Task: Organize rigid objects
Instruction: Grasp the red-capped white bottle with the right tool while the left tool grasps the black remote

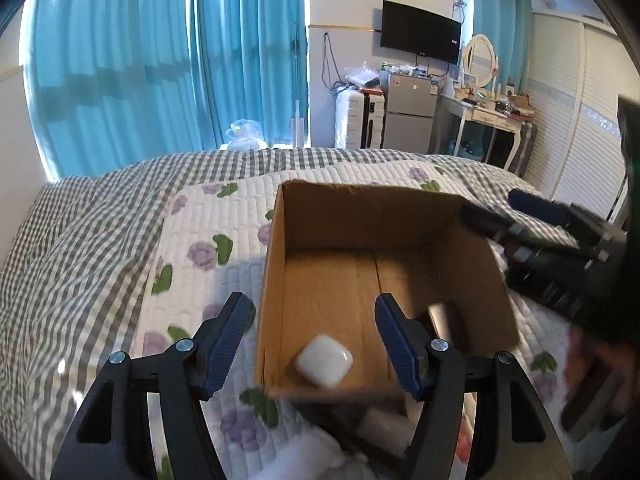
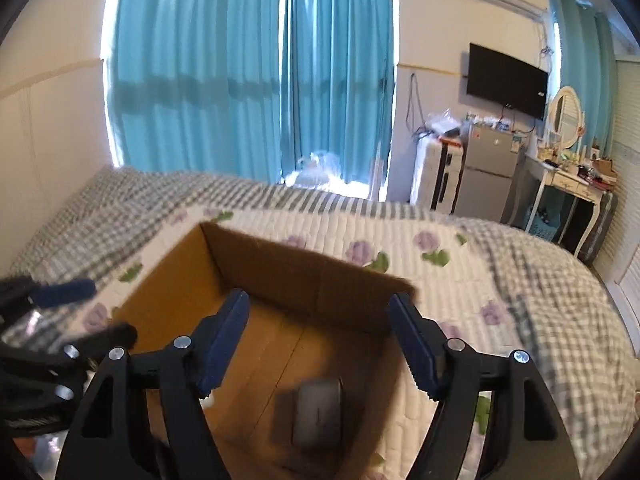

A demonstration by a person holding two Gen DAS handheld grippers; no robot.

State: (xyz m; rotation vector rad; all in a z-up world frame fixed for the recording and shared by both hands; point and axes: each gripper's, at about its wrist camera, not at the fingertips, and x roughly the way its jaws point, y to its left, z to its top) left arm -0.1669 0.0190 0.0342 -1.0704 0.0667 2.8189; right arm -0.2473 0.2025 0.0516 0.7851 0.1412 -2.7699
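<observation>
An open cardboard box [image 1: 344,208] sits on the flowered quilt; it also shows in the right wrist view [image 2: 288,264]. Inside lie a white rounded case [image 1: 324,360] near the front wall and a dark grey mouse-like object [image 2: 318,416], seen blurred at the box's right side in the left wrist view [image 1: 444,320]. My left gripper [image 1: 316,344] is open and empty above the box's near edge. My right gripper [image 2: 320,348] is open and empty over the box; it shows at the right of the left wrist view [image 1: 560,232].
The flowered quilt [image 1: 208,240] lies on a checked bedspread [image 1: 80,240]. Blurred white and dark objects [image 1: 380,428] lie on the quilt by the box's near side. Blue curtains, a fridge [image 1: 412,116], a suitcase and a dressing table stand beyond the bed.
</observation>
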